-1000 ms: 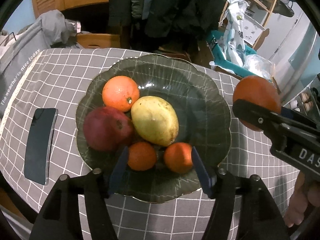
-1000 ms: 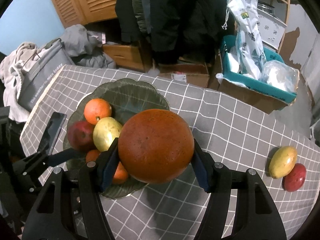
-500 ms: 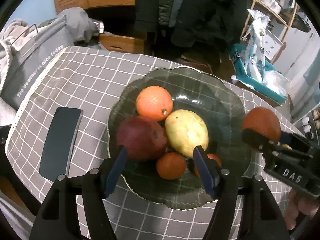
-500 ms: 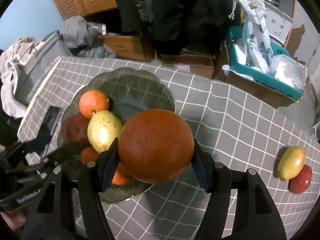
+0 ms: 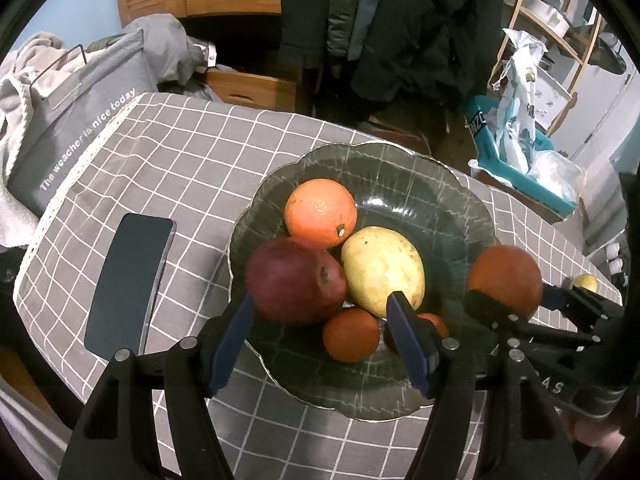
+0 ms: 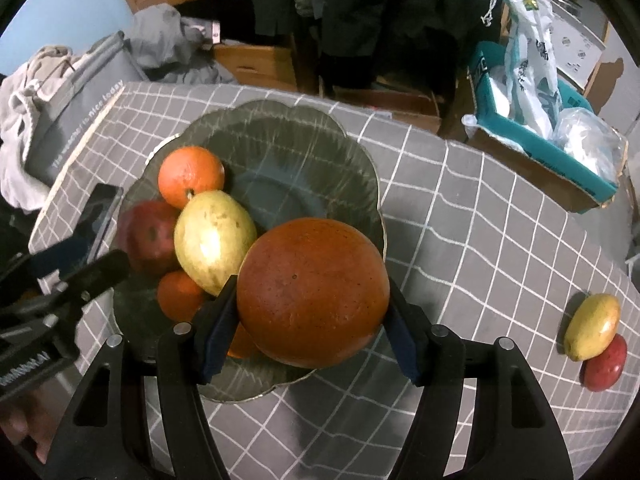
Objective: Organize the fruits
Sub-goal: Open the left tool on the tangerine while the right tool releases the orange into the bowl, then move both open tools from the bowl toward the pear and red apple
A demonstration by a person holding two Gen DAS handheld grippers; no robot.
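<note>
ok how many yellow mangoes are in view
2: one yellow mango in the glass plate beside the red fruit, another out on the tablecloth. More could hide behind the big orange.

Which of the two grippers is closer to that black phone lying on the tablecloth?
Left. The left gripper hangs over the plate's near rim, just beside the phone. The right gripper, with the big orange, is at the plate's far side.

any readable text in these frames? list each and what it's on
"The weacheris nice today": white print on the grey fabric bag beside the table.
"BIZC", cut off: teal cardboard box on the floor.
"AS", partly hidden: black body of the right gripper.
Print on the white plastic bags: too small to read.
</note>
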